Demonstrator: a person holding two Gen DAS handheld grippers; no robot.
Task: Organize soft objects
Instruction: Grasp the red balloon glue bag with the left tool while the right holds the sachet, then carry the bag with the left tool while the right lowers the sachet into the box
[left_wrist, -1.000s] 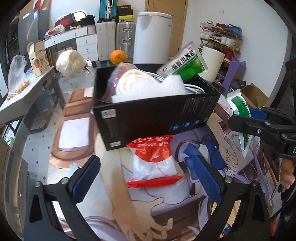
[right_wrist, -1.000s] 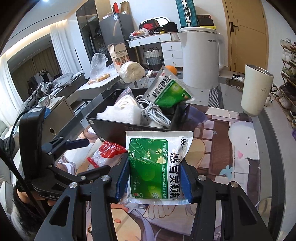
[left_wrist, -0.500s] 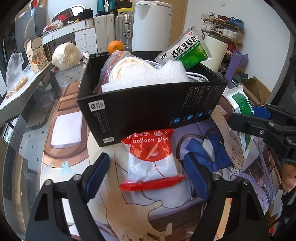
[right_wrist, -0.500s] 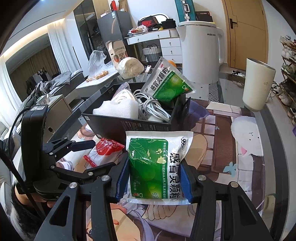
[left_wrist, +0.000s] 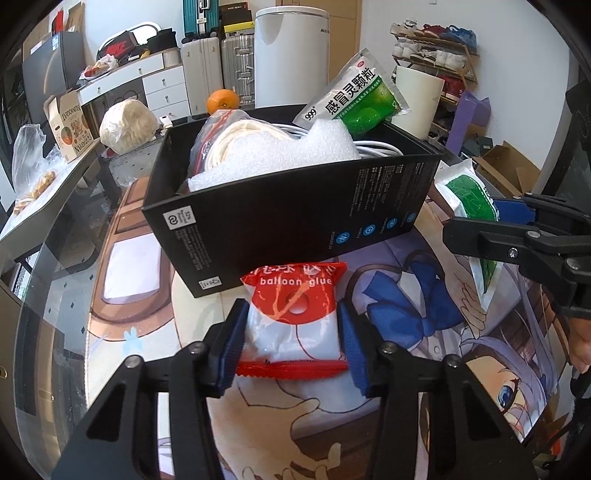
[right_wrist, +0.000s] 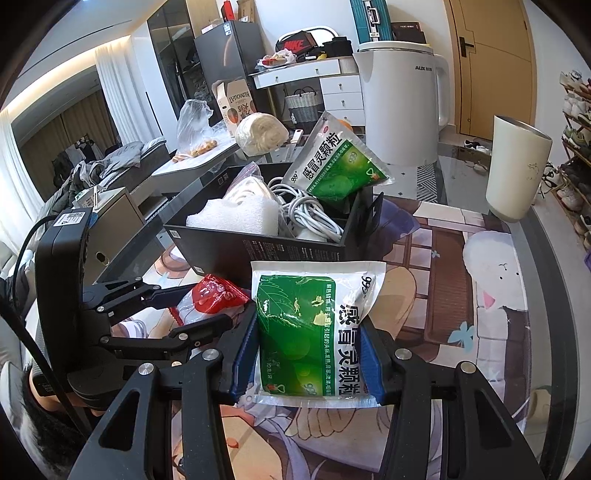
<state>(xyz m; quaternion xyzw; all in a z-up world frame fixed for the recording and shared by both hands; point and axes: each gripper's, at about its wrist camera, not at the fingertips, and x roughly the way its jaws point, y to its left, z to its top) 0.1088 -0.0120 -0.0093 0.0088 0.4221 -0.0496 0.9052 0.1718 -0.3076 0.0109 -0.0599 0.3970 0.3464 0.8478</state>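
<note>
A red-and-white "balloon glue" packet (left_wrist: 295, 295) lies on the printed mat just in front of the black box (left_wrist: 280, 221). My left gripper (left_wrist: 291, 343) is closing on it, and both blue pads touch its sides. From the right wrist view, the left gripper (right_wrist: 155, 306) and the packet (right_wrist: 214, 295) sit at lower left. My right gripper (right_wrist: 308, 332) is shut on a green-and-white medicine sachet (right_wrist: 306, 325), held near the box front. The box (right_wrist: 258, 247) holds white foam (left_wrist: 280, 155), coiled white cable (right_wrist: 306, 214) and another green sachet (left_wrist: 354, 96).
A white kettle (right_wrist: 399, 103) and a cream cup (right_wrist: 517, 170) stand behind and right of the box. An orange (left_wrist: 221, 101) and a pale bagged bundle (left_wrist: 125, 125) lie behind it. The cartoon-print mat (left_wrist: 406, 302) covers the glass table; its edge runs along the left.
The left gripper's jaws went from wide apart to closed against the balloon glue packet, and the gripper moved a little closer to it. The right gripper kept still with its sachet.
</note>
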